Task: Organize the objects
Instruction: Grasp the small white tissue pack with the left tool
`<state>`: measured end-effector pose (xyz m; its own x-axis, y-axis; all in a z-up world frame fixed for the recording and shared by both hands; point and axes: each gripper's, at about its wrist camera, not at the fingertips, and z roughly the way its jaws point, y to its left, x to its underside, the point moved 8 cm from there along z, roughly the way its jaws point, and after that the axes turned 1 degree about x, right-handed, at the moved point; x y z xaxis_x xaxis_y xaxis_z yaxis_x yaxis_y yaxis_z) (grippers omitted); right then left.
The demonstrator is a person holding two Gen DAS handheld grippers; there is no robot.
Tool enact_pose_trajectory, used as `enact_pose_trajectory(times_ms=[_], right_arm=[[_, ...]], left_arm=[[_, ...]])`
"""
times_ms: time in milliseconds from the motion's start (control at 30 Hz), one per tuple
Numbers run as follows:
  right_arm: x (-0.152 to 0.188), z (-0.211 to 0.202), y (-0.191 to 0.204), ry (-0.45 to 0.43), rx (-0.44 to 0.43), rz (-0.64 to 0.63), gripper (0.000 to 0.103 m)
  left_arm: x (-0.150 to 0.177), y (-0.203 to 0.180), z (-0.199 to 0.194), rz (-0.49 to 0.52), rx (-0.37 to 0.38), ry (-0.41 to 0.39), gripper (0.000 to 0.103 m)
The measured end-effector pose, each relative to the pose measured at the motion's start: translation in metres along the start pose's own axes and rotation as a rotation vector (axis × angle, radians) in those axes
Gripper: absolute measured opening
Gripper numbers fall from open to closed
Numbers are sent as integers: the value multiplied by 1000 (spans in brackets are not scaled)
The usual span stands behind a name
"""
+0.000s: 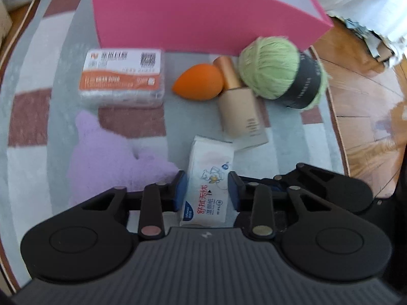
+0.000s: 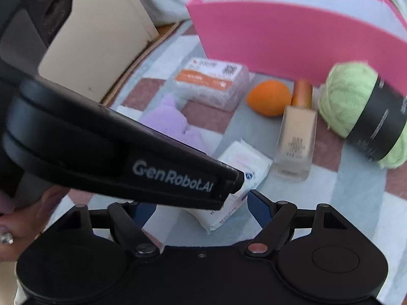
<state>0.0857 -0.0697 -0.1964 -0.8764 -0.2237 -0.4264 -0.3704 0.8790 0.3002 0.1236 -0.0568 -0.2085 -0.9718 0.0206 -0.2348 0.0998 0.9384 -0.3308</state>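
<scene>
The pink box (image 1: 178,17) stands upright at 12 o'clock in the left wrist view, its front wall facing the claws; it is judged to be the container for the loose items. Risk: the wall is tall, so anything carried low could strike it and push the box back.

The green yarn ball (image 1: 274,68), with a dark band around it, lies at 1 o'clock, just beside the box corner. Risk: it is round and could roll if nudged.

The clear packet with the orange label (image 1: 122,81) lies at 11 o'clock, and the lilac cloth (image 1: 106,157) at 9 o'clock.

The foundation bottle (image 1: 239,106) lies flat at 12 o'clock, its gold cap touching the orange sponge (image 1: 195,81). Risk: a lift passing over them could knock the bottle into the sponge.

The wet-wipe pack (image 1: 208,185) lies on the patterned cloth between the pads of the left claw (image 1: 207,190). The jaws stand narrow about the pack, close to both edges; firm contact cannot be confirmed. Risk: the soft pack may buckle or slip if squeezed off-centre.

The right claw (image 2: 198,211) stands wide and empty, near the same pack. Risk: the two claws are crowded and could collide
</scene>
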Motion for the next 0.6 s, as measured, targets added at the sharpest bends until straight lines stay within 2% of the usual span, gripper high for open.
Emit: enact_pose_trajectory(times_ms=[67,133,267,300,333,467,533,600], right_arm=[[5,7,-2,30,47,-11,78],[7,4,1,3,65,-69,60],[15,-8,0,-8,75,-88,51],[19,-10,-1,-8,76,-89,44],[24,-13,-1,-5,77,-99,43],[36,-13,-5,17,73,-77,45],[35,-11,-5,5,53,-43,56],[27,-5,-5,-7,36,-30,62]], left_arm=[[1,3,3,-13,-7,-8,23],[3,6,3,-56,22,-10,22],[12,11,2,-159,98,11,19],[14,11,2,-177,106,14,19],[17,11,3,-185,104,10,19],[22,10,7,-209,96,-26,22],[22,8,7,-217,98,-40,24],[22,12,6,-216,101,-44,25]])
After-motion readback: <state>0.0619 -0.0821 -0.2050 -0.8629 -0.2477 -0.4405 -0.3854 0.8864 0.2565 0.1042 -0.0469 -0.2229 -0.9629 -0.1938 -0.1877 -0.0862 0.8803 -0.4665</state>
